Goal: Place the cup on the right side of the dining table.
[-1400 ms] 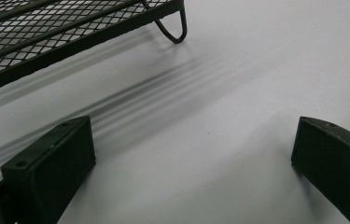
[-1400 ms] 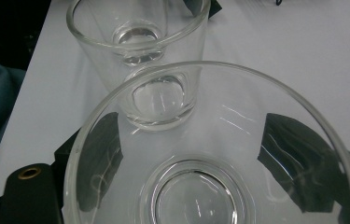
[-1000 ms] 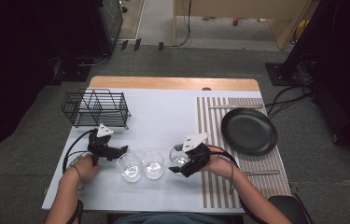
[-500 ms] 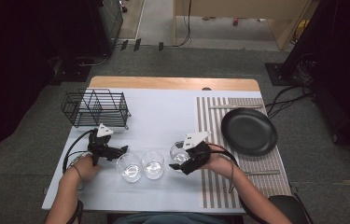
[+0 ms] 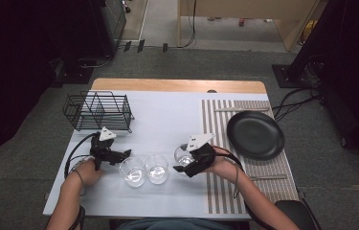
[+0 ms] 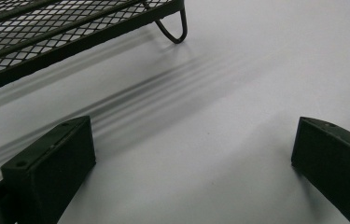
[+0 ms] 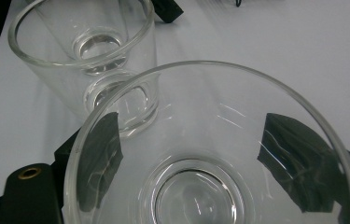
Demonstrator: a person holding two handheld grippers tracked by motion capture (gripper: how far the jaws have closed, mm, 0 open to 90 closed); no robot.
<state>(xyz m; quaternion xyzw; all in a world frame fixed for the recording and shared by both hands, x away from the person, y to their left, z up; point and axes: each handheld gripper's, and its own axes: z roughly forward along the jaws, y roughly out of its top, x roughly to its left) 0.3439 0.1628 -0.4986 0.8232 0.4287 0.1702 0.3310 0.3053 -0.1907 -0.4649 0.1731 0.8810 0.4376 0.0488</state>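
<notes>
Already the right tongs (image 5: 186, 165) clasp a clear round drinking glass (image 7: 210, 154); the black wire rack (image 5: 98, 111) lies far-left, nearer the wide, empty left tongs (image 5: 125, 154).

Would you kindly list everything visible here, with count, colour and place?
Clear drinking glasses: three; two side by side at front centre, one between the right gripper's jaws.
Black wire rack: one, back left.
Round black plate: one, on the striped mat.
Striped grey-and-white placemat: one, right side.
White tabletop: one, wooden back edge.
Left gripper: black, open, nothing between its jaws.
Right gripper: black, closed on the third glass.
</notes>
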